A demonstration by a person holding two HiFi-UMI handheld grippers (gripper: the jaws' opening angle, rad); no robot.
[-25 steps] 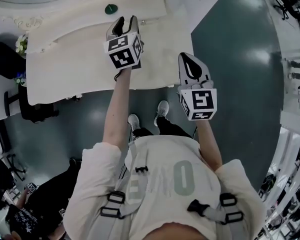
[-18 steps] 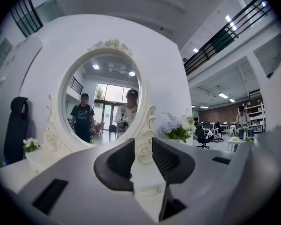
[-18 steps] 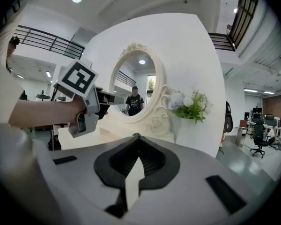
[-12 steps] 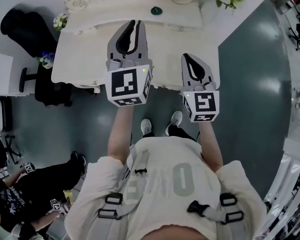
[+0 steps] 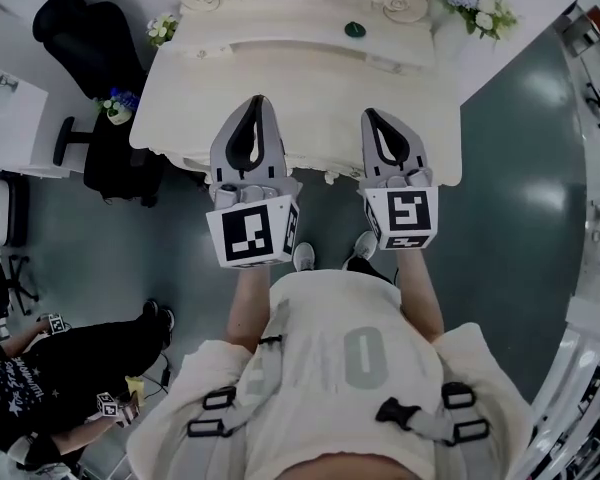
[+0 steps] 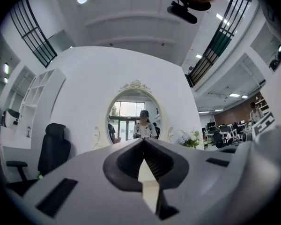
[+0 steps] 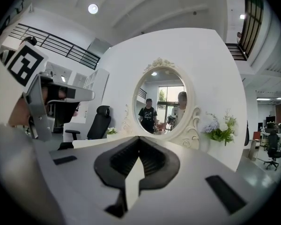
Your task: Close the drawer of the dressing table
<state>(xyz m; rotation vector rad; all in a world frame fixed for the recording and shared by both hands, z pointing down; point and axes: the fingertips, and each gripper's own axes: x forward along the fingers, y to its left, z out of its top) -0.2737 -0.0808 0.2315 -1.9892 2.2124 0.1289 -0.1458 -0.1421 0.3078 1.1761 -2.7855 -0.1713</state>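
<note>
The white dressing table (image 5: 310, 88) stands ahead of me with its oval mirror (image 6: 133, 116) at the back. No drawer sticks out from its front edge (image 5: 320, 173) in the head view. My left gripper (image 5: 257, 99) hangs above the table's front part, jaws shut with nothing between them. My right gripper (image 5: 368, 112) is beside it at about the same level, also shut and holding nothing. In both gripper views the jaw tips meet, left gripper (image 6: 143, 139) and right gripper (image 7: 139, 137), and point level at the mirror (image 7: 161, 104).
A small green object (image 5: 355, 30) lies on the tabletop near the mirror, and flowers (image 5: 480, 3) stand at the table's right corner. A black office chair (image 5: 90, 28) and a black stool (image 5: 120, 158) stand left of the table. A person (image 5: 50, 378) crouches at lower left.
Both grippers have drawn back from over the tabletop towards the person and risen. The left gripper's jaws, slightly apart a second ago, have closed. The right gripper stays shut.
</note>
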